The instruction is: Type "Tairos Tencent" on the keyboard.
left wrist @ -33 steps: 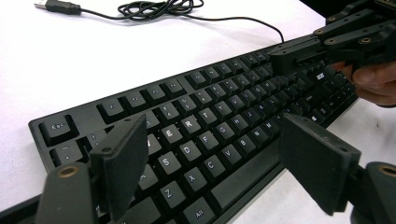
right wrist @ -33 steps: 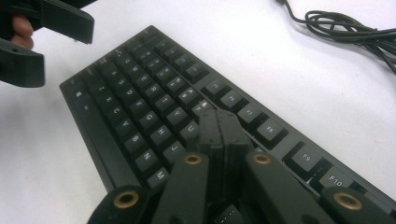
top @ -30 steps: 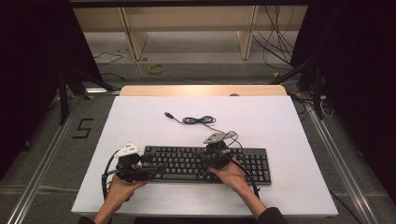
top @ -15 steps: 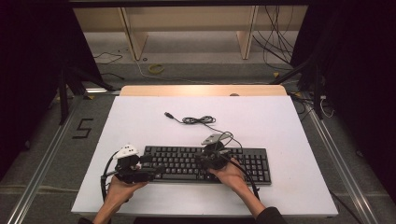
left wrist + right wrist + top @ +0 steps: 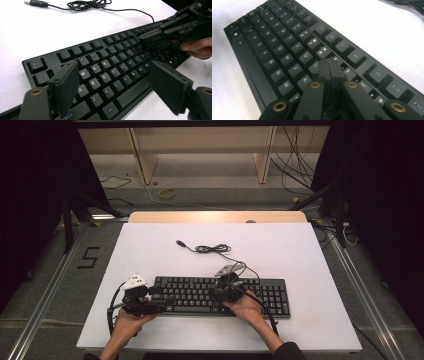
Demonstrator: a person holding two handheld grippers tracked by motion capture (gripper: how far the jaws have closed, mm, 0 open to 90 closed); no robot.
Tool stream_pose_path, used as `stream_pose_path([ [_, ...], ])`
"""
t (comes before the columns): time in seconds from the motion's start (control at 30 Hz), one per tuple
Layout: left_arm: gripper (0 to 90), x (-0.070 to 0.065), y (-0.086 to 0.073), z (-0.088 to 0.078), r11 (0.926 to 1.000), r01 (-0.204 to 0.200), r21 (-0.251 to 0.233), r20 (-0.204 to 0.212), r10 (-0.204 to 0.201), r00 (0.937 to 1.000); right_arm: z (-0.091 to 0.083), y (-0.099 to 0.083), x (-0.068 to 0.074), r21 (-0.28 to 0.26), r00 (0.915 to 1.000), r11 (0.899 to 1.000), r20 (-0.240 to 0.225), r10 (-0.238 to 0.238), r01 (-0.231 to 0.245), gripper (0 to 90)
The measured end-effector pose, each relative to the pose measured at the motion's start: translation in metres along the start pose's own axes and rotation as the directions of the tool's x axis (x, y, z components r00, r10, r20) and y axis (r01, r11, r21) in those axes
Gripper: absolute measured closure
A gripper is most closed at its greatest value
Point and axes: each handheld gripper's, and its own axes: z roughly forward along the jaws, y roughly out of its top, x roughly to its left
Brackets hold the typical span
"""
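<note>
A black keyboard [image 5: 260, 295] lies across the near half of the white table [image 5: 310, 255]; its cable [image 5: 212, 249] coils behind it and ends in a loose USB plug [image 5: 180, 243]. My left gripper [image 5: 161, 301] stands open at the keyboard's left end. In the left gripper view [image 5: 116, 85] its jaws hang wide apart just above the letter keys with nothing between them. My right gripper [image 5: 222, 292] is shut and empty over the middle of the keyboard. In the right gripper view its closed tips [image 5: 329, 66] rest at the keys just right of U and J.
A wooden strip [image 5: 215, 216] runs along the table's far edge. Metal rails [image 5: 47, 295] flank the table on the floor. Behind it stand shelf legs [image 5: 142, 160] among loose floor cables [image 5: 300, 160]. Bare white tabletop lies to the right of the keyboard and behind it.
My right gripper has edged slightly nearer and leftward over the keys, still shut. The left gripper and the keyboard have not moved.
</note>
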Motion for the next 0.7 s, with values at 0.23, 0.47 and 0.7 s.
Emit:
stream_pose_path([
  [0.23,24.3,0.0002,-0.0002,0.0004,1.0,-0.001,0.003,-0.001,0.001,1.0,0.0036,-0.0024,-0.0001,0.016,0.9999,1.0,0.008,-0.009,0.009,90.0],
  [0.47,24.3,0.0001,-0.0007,0.001,1.0,-0.003,0.006,-0.001,0.003,1.0,0.0035,-0.0033,0.0002,0.01,0.9998,1.0,0.019,-0.003,0.003,90.0],
  [0.7,24.4,0.0013,-0.0008,0.0013,1.0,-0.002,0.006,-0.004,0.002,1.0,-0.0022,-0.0022,-0.0013,-0.022,0.9995,0.999,-0.005,0.031,-0.031,90.0],
])
